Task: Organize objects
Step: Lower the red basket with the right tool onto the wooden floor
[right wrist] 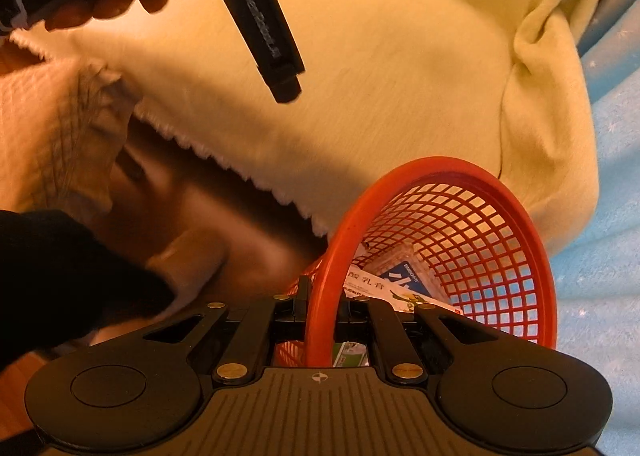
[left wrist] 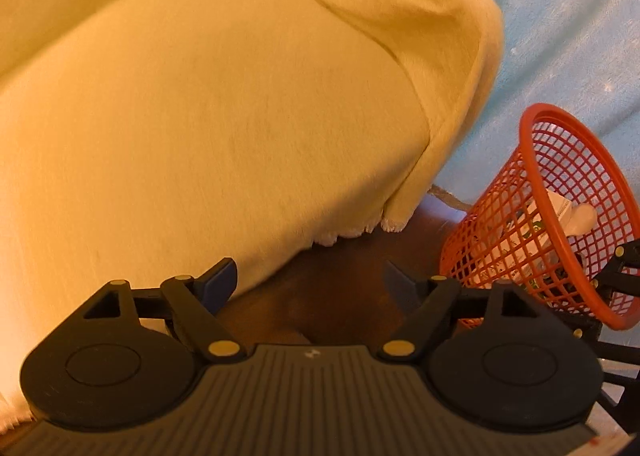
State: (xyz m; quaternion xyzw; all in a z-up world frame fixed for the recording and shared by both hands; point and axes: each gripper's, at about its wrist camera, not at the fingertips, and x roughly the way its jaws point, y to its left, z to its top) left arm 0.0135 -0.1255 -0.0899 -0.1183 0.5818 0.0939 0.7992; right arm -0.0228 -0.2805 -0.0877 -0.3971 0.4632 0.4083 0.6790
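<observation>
Warm dim light (fisheye, blurred)

Red plastic mesh basket (right wrist: 460,240), round rim, tipped well over on its side, rim pinched between the closed fingers of the right gripper (right wrist: 320,308). Inside: a few small packs, incl. a white tube (left wrist: 576,216) and a blue-and-white box (right wrist: 404,280). Sitting beside a pale yellow fleece blanket (left wrist: 240,116).
</observation>
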